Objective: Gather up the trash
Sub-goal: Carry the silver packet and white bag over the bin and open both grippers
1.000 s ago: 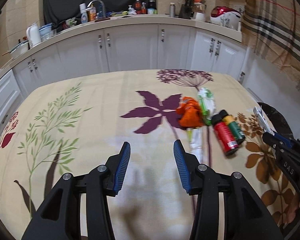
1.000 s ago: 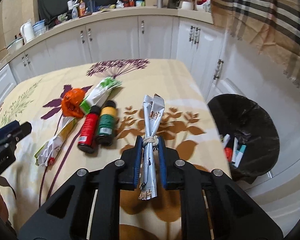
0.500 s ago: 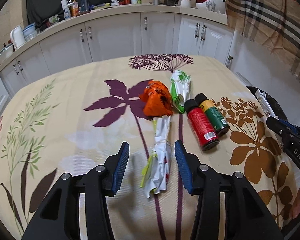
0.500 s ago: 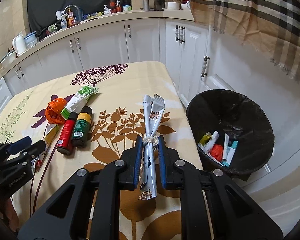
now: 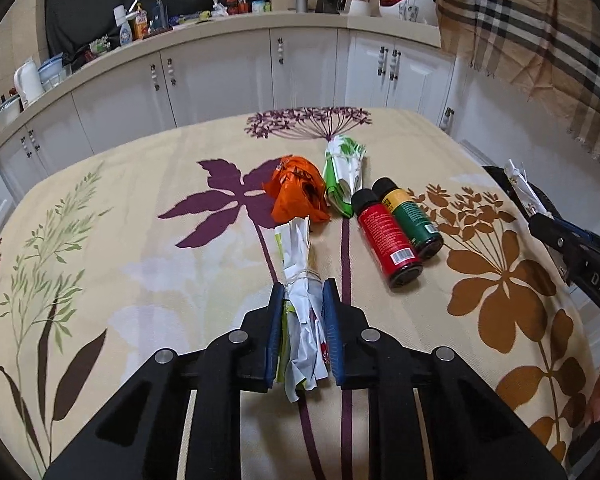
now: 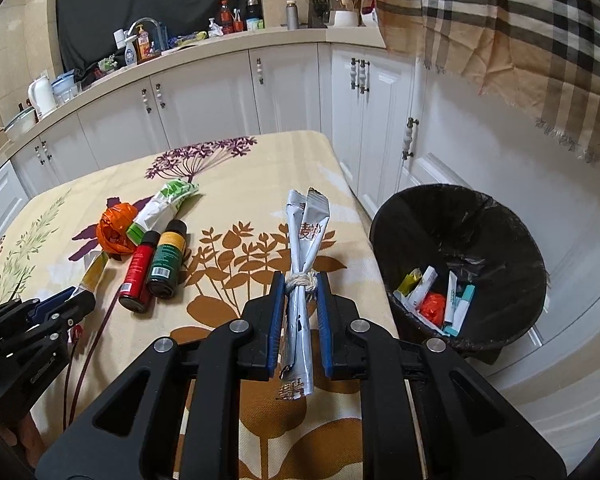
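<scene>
Our left claw has just been closing on a white tied wrapper bundle that lies on the flowered tabletop — half a second ago its jaws stood wide on either side of it, and now the blue pads press its lower half just below the string knot. We judge the bundle is gripped but not yet lifted. Our right claw is clamped on a silver tied sachet bundle, carried over the tabletop's edge just beside the black-lined trash bin — the drop looks close.

By our count, two bundles are in the claws and four pieces lie loose on the tabletop: one crumpled orange bag, one green-and-white wrapper, one red bottle and one green bottle, the pair lying side by side, touching. Several discarded packets already sit in the bin; we cannot count them surely.
</scene>
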The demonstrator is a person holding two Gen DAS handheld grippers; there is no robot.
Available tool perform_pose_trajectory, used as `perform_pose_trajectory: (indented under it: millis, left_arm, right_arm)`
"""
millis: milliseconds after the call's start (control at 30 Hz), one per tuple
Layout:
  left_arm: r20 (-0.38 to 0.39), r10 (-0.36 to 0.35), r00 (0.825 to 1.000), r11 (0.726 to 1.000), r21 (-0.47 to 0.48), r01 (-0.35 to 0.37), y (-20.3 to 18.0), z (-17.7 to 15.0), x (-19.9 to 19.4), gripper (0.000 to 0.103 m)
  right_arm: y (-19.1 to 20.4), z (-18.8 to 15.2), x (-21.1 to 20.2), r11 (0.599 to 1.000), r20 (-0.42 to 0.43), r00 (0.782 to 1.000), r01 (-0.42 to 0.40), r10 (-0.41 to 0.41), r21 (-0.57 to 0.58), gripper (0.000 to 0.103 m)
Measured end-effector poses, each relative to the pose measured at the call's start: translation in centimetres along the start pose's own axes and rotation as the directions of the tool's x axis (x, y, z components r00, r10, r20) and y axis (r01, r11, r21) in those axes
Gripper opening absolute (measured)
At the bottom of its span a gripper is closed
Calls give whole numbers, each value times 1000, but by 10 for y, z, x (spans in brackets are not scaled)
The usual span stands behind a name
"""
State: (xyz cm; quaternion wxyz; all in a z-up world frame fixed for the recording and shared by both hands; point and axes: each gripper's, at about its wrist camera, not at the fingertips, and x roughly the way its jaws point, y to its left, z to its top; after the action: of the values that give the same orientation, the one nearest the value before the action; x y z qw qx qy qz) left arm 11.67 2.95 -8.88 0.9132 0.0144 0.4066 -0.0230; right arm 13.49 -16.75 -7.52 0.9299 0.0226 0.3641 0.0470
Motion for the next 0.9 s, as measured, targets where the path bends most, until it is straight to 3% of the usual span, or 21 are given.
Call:
perform_pose_trajectory:
  millis: [467,900]
  left_arm:
    - [168,-42,985,999,40,36,-26,33,-35,21]
    - [238,-161,958,979,163,124,-111,76,-15,21]
  right_arm:
    - [-27,14,-29,996,103,991,81,-84,29,15]
    - [-94,29,-24,970,135,964,216,-230,110,15]
